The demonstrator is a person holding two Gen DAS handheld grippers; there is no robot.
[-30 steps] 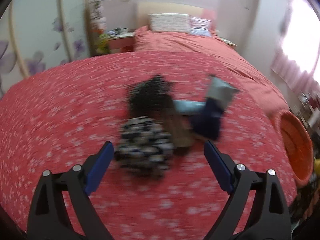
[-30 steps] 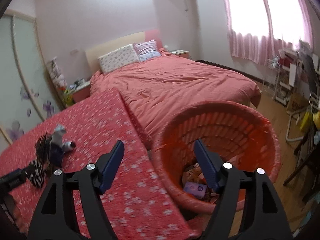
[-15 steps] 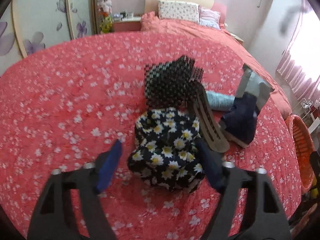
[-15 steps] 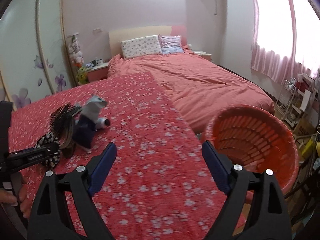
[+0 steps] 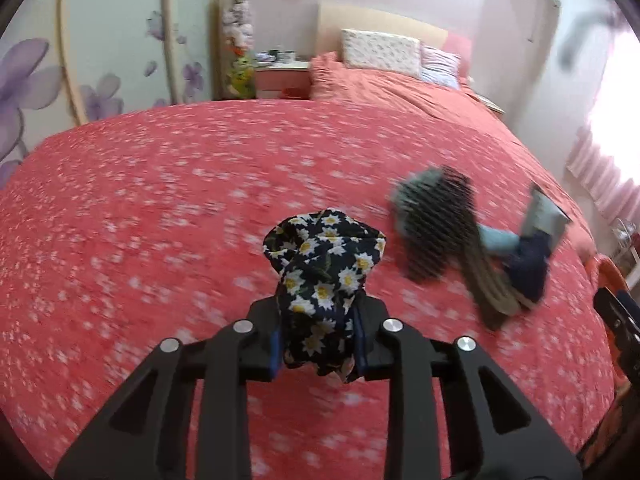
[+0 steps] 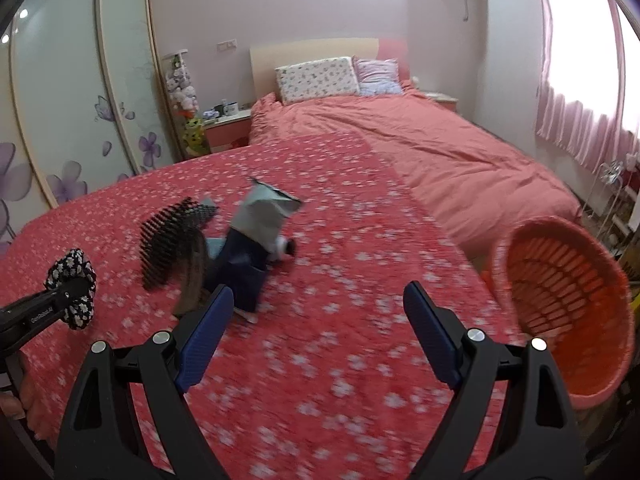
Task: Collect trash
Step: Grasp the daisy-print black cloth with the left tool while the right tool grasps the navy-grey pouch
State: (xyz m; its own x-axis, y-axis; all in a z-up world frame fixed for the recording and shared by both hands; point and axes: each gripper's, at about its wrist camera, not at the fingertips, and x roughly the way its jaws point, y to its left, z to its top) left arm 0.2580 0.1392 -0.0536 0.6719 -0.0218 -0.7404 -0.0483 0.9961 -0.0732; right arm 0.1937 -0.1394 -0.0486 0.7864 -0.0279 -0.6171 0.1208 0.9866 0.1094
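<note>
My left gripper (image 5: 319, 316) grips a crumpled black cloth with white daisies (image 5: 324, 252); its jaws are closing and the pads press on the cloth's sides. The right wrist view shows that cloth (image 6: 74, 276) lifted off the red flowered bedspread (image 6: 320, 360) at the far left. The right gripper (image 6: 318, 294) hangs open over the spread with nothing between its fingers. Just ahead of it and to the left lies a pile: a black spiky comb-like piece (image 6: 172, 232), a grey and navy packet (image 6: 256, 240) and a brown flat strip (image 5: 488, 280).
An orange plastic basket (image 6: 560, 292) stands off the spread's right edge, tilted towards me. Beyond lies a bed with a plain red quilt (image 6: 440, 148) and pillows. Sliding doors with purple flowers (image 6: 72, 120) fill the left wall. A hand (image 6: 24, 396) shows at the lower left.
The left gripper's jaws came together on the daisy cloth and carried it left, away from the pile. The right gripper swung from over the basket to above the spread.
</note>
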